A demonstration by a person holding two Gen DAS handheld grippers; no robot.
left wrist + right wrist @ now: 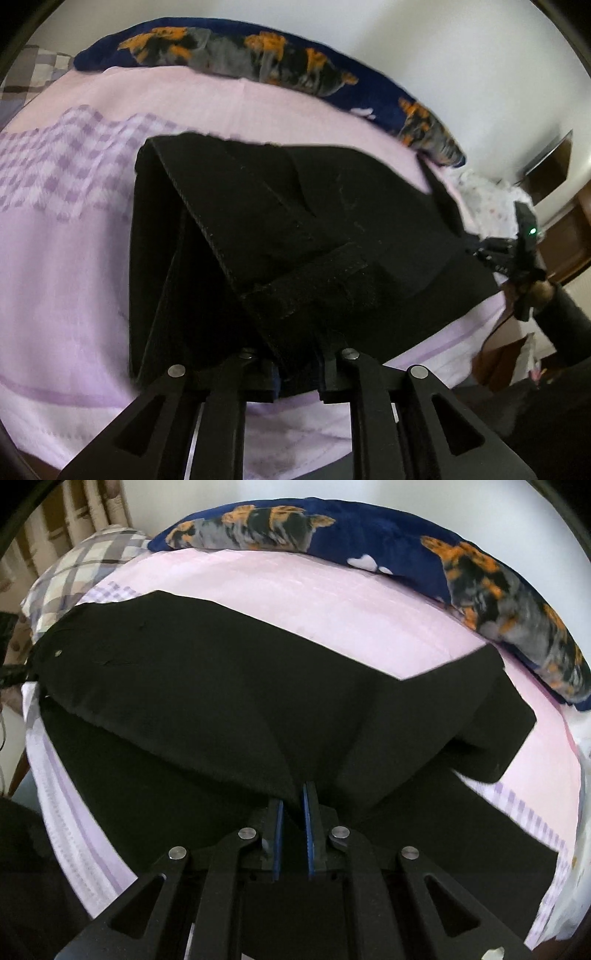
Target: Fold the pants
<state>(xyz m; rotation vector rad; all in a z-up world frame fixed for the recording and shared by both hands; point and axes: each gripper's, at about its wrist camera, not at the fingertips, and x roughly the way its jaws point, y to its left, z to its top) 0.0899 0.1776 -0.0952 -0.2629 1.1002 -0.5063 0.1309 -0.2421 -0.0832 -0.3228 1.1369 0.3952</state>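
Black pants (332, 221) on pink bedsheet (74, 277), left gripper (297, 373) seemingly pinching waistband, right gripper (293, 834) clamped on fabric — both lifting folds.

The left gripper's (297, 373) fingertips are buried under a fold of the black pants (295, 229), so whether the pads press the cloth cannot be told. In the right wrist view the pants (221, 686) run out past the bottom edge. The other gripper (517, 258) at the far right is small and blurred, its jaws unreadable. The navy blanket (388, 528) is cut off behind the bed's curve.
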